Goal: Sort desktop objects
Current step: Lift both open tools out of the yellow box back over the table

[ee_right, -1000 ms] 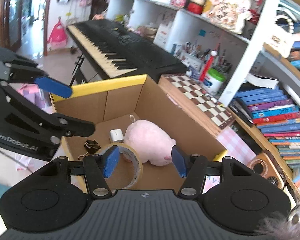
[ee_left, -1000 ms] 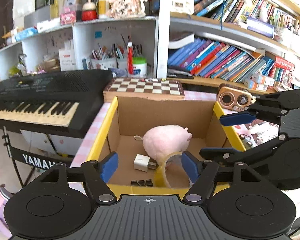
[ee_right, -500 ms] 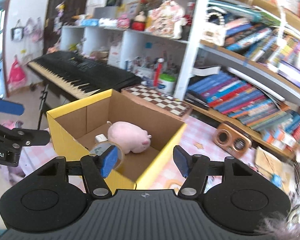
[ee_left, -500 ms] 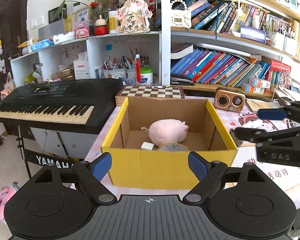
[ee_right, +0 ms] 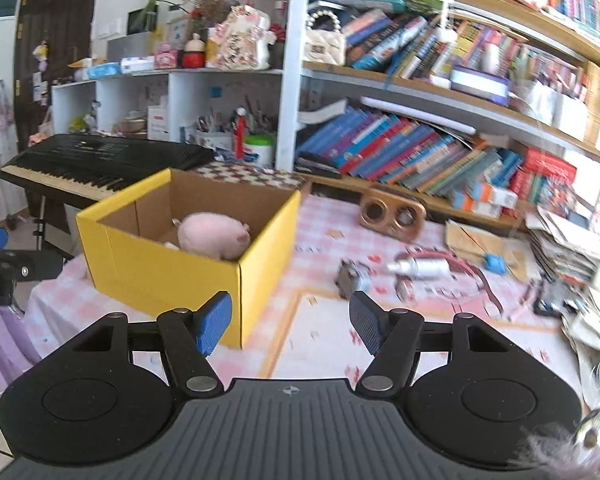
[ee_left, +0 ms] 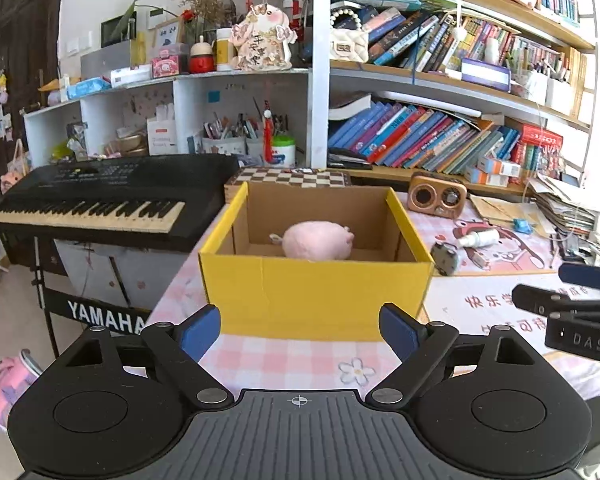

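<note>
A yellow cardboard box [ee_left: 312, 296] [ee_right: 160, 276] stands on the pink checked tablecloth with a pink plush pig [ee_left: 316, 240] [ee_right: 214, 236] inside. My left gripper [ee_left: 300, 330] is open and empty, in front of the box and apart from it. My right gripper [ee_right: 290, 320] is open and empty, to the right of the box; it also shows at the right edge of the left wrist view [ee_left: 580, 300]. On the mat lie a small grey box-like object [ee_left: 445, 258] [ee_right: 354, 280], a white spray bottle [ee_left: 478, 237] [ee_right: 420, 267] and a small blue item [ee_right: 494, 262].
A brown retro speaker [ee_left: 438, 196] [ee_right: 392, 211] and a chessboard [ee_left: 292, 178] stand behind the box. A black keyboard [ee_left: 100, 196] is at the left. Bookshelves [ee_left: 440, 140] fill the back. Paper stacks [ee_right: 568, 248] lie at the right.
Both grippers have pulled back and up from inside the box. The tape roll and charger are now hidden behind the box's front wall. The right gripper has swung right toward the mat.
</note>
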`<state>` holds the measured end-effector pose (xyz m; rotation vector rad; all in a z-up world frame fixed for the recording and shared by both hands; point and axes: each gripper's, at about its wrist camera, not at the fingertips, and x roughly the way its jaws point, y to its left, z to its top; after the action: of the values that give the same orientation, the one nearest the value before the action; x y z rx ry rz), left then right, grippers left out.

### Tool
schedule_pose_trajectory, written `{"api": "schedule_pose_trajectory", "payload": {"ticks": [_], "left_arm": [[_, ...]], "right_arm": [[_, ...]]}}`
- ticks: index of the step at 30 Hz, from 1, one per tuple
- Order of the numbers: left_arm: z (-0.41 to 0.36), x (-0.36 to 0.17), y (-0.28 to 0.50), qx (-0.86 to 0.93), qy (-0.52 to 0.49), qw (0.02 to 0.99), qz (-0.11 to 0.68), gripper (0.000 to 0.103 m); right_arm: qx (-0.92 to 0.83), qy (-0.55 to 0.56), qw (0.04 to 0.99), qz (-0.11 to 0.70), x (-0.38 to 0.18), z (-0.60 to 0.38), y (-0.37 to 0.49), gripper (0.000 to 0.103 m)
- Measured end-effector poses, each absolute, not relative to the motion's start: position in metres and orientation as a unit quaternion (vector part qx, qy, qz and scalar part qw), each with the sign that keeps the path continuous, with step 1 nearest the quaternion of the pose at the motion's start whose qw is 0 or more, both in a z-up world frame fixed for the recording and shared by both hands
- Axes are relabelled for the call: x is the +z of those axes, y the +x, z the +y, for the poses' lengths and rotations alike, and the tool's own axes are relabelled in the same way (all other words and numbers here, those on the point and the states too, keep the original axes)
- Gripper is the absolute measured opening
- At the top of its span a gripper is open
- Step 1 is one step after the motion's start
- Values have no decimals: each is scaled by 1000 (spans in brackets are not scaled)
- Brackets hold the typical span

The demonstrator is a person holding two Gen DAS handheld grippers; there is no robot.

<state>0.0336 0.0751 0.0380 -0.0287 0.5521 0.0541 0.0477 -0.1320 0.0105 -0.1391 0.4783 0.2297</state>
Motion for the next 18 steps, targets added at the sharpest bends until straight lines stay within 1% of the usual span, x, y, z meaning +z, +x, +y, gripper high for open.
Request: {"api": "schedule_pose_trajectory", "payload": {"ticks": [3,9,18], "left_arm": [[70,34,28,18,-15,961,277,89],[57,27,24,-4,-14,959,282,89],[36,17,24,-25,-1,957,289,89]], "right_arm": [[101,-67,962,244,4,-136,36,66],[75,-62,961,258,-8,-143,18,67],[39,-51,960,274,-25,-159,11,70]]}}
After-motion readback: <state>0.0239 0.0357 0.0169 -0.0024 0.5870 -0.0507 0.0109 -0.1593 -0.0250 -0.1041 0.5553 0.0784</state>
